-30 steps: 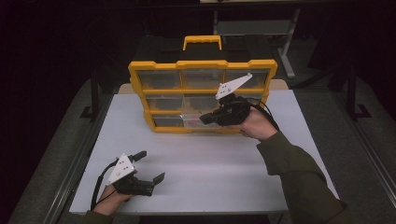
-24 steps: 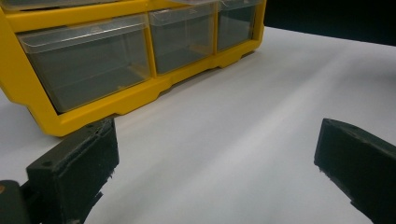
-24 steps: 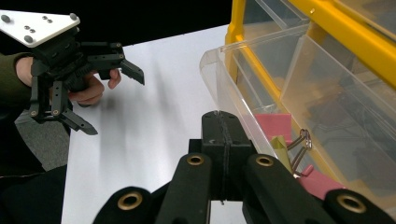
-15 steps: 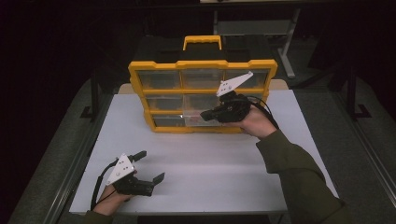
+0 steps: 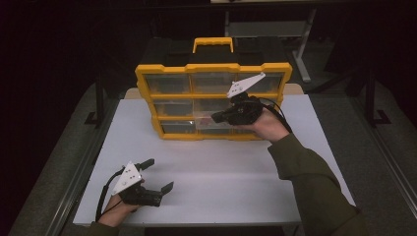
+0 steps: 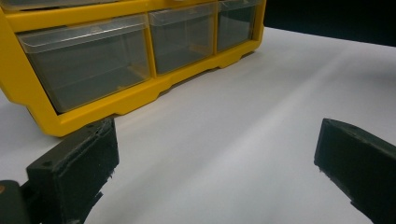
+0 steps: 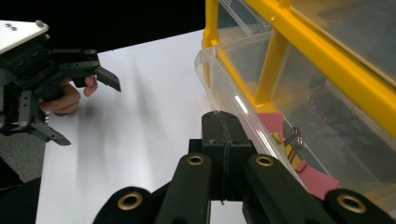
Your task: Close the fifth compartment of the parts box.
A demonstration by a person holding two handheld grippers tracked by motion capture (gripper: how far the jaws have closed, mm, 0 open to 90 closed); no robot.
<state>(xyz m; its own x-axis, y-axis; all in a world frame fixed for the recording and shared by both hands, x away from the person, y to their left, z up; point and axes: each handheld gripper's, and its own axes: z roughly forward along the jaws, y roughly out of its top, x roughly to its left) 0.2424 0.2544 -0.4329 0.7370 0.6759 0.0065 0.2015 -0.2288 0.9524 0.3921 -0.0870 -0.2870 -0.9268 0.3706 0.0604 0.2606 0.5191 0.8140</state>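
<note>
Yellow plastic frames the organiser case (image 5: 214,96), which stands upright at the far middle of the white table (image 5: 221,172), a carry handle (image 5: 212,43) on top and three rows of clear drawers across its face. Most drawers look dim and their contents cannot be made out from the high view. In the right gripper view one clear drawer (image 7: 252,112) is drawn a little way out of the yellow frame, and through its wall show pink slips of paper (image 7: 317,179), a scrap of yellow and a small metal clip (image 7: 293,139) lying on the bottom. The bottom-row drawers (image 6: 86,60) seen from the left gripper view look empty, though glare on the plastic leaves that uncertain.

Right tool (image 5: 217,118) — its two black jaws are pressed flat together with nothing between them — is held at the case's front, by the middle and lower rows, its tip just beside the pulled-out drawer's front wall; whether it touches the plastic I cannot tell. A green sleeve (image 5: 314,182) reaches in from the lower right.

Left tool (image 5: 158,174) rests low at the near left of the table, well apart from the case, its jaws spread wide over bare table — nothing gripped.
</note>
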